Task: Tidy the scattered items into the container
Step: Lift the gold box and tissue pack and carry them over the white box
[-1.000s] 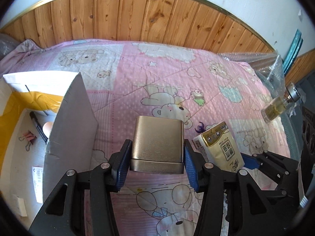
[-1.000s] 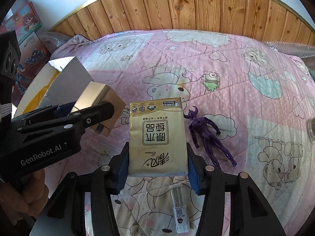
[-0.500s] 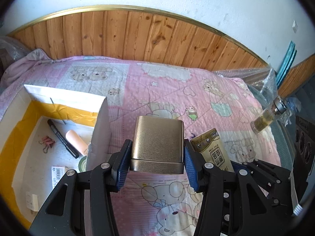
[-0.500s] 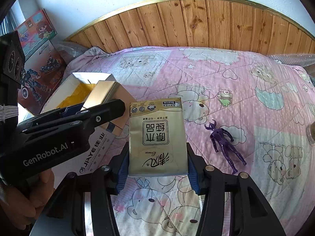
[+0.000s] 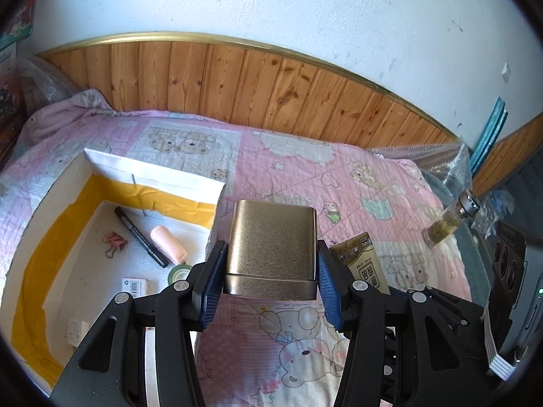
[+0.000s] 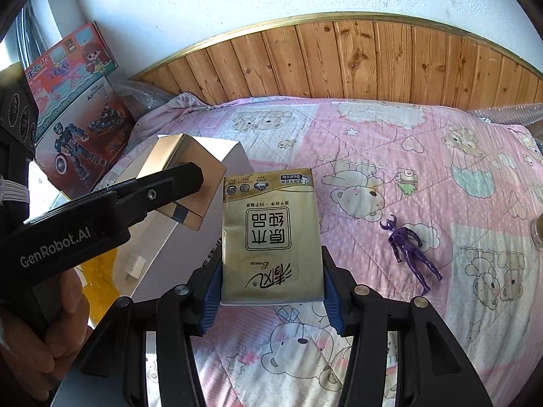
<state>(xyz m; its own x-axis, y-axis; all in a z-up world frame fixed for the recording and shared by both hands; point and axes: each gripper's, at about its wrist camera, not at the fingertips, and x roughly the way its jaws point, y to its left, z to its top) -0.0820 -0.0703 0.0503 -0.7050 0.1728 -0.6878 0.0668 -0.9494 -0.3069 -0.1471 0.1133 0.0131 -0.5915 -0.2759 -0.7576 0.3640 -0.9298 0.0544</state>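
- Left hand-held gripper (image 5: 269, 283): clenched on a gold tin (image 5: 271, 251), blue pads pressed to both of its sides; the tin was held in the air, just beside the box's near right corner.
- Right hand-held gripper (image 6: 271, 291): grasped a gold tissue pack (image 6: 270, 240) by its lower end, pads against both edges; the pack was lifted clear of the bed, printed face up.
- Box (image 5: 51, 203): white cardboard, open-topped, lined with yellow tape, sat on the bed's left side.
- Box contents: a black marker (image 5: 141, 236), a pink tube (image 5: 168, 244) just beside it, a pink binder clip (image 5: 114, 242), a green tape roll (image 5: 179, 274) near the right wall, a small barcode label (image 5: 135, 285).
- Bed (image 6: 390, 156): covered with a pink quilt printed with bears, set against a wooden wall panel at its far edge.
- Purple toy figure (image 6: 409, 249): lay flat on the quilt towards the bed's right side, well apart from the box.
- Glass bottle (image 5: 449, 222): metal cap, yellowish contents, tilted at the bed's right edge beside bubble wrap (image 5: 437, 159).
- Toy cartons (image 6: 74, 115): stacked beyond the bed's left edge.
- A person's hand (image 6: 44, 332) gripped the left tool's handle.
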